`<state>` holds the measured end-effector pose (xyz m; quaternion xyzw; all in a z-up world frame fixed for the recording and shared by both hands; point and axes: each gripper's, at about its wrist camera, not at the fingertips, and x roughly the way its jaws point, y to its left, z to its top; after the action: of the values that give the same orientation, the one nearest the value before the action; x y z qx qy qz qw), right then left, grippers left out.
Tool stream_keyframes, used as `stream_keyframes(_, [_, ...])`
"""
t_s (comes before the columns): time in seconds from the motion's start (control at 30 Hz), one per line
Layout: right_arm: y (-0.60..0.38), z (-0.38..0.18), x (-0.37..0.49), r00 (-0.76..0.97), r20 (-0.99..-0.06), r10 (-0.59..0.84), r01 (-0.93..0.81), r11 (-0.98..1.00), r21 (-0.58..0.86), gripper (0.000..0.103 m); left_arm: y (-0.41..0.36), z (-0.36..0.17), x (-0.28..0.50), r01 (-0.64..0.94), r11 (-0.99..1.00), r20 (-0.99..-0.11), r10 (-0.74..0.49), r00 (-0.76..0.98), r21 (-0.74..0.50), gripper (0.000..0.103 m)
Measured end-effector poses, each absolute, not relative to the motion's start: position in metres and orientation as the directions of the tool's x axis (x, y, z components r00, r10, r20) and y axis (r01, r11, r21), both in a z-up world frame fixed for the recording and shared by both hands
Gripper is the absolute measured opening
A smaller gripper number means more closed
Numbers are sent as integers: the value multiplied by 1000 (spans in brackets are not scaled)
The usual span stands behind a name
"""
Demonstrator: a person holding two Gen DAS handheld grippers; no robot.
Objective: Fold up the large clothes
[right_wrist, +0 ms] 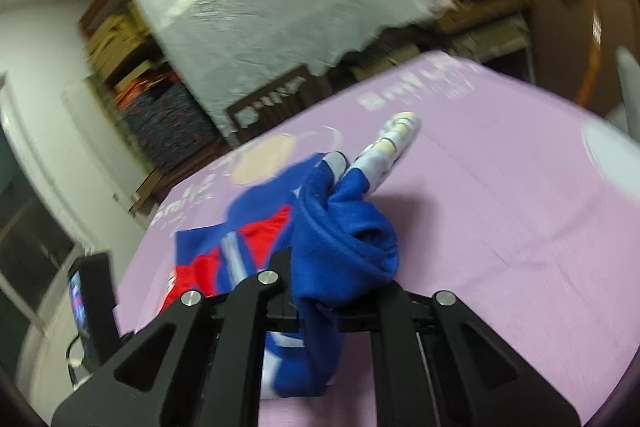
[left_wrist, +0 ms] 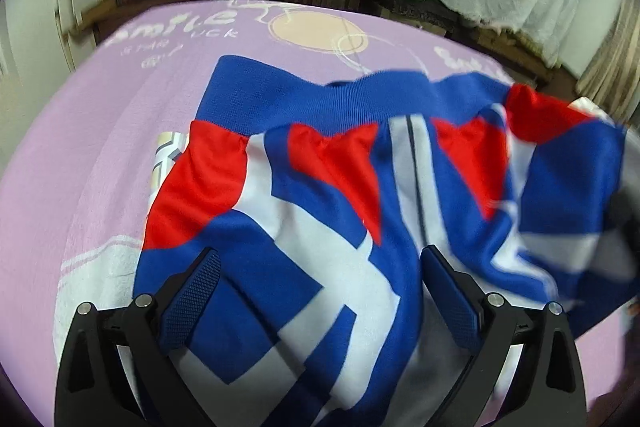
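Now the big blue, red & white jacket (left_wrist: pixel 320 195) lies on the purple tablecloth (left_wrist: pixel 100 147). Right gripper (right_wrist: pixel 340 267) pinches its blue bunch; left gripper (left_wrist: pixel 320 259) hangs wide apart above. Mid-fold; next, prob. lay it flat.

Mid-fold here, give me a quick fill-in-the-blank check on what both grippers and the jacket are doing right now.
1. The left gripper hovers over the jacket with its jaws ____.
2. The right gripper is shut on a bunched ____ part of the jacket.
3. The jacket lies on a ____ tablecloth.
4. Behind the table stands a dark wooden ____.

Missing words: open; blue; purple; chair
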<state>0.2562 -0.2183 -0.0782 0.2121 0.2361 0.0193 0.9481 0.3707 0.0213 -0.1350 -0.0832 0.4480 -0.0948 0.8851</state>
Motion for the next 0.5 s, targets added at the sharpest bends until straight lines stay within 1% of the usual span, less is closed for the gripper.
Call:
stream_keyframes(0.03, [-208,-74,254,895,-424,142,33,925,378,9,28,-131,371,89,958,-772,-273,574,-273,100])
stream_keyframes(0.1, [-195,-71,249,903,-400,156,-12,940,341,9,47,-117,371,90,913,-731,-375,570,-398,100])
stream_keyframes(0.17, [-188,-71,246,905,-390,169,-35,944,328,9,54,-100,373,110,875,-707,-450,546,-472,100])
stream_keyframes(0.27, [-184,-77,246,898,-400,182,-61,953,298,9,36,-68,377,187,870,-708,-483,516,-457,100])
stream_keyframes(0.37, [-179,-78,247,895,-403,193,-80,957,279,9,-5,-37,380,316,847,-712,-531,460,-428,100])
stream_keyframes(0.5, [-176,-79,246,893,-404,200,-99,961,259,9,-62,-18,383,444,796,-728,-581,364,-412,100])
